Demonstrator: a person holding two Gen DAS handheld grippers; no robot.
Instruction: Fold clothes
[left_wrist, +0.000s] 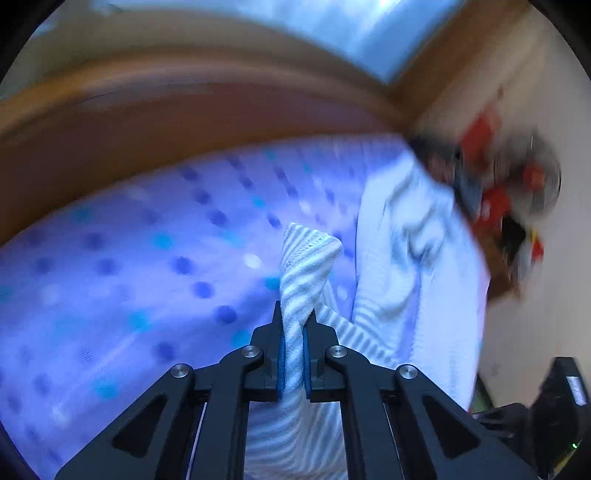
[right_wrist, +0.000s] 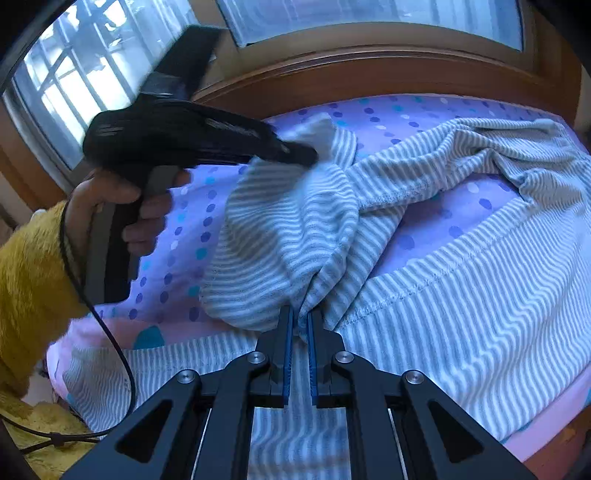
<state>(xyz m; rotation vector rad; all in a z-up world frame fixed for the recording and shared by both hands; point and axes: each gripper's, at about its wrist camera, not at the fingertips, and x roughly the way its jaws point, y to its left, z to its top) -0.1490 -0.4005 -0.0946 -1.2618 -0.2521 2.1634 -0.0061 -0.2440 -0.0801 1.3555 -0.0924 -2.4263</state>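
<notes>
Striped garment (right_wrist: 461, 295): spread on dotted bedsheet (right_wrist: 424, 229). Left gripper (left_wrist: 293, 332) clenched on one bunched fold. Right gripper (right_wrist: 300, 325) clenched on another.

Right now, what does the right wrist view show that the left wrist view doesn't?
Right wrist only: the left hand-held gripper seen from outside, the person's hand on its grip in a yellow sleeve, and a barred window.

Left wrist only: blurred red clutter against a wall.

Both: the striped garment on the polka-dot sheet, pinched in that view's own gripper; the right hand-held gripper grips a bunched fold.
</notes>
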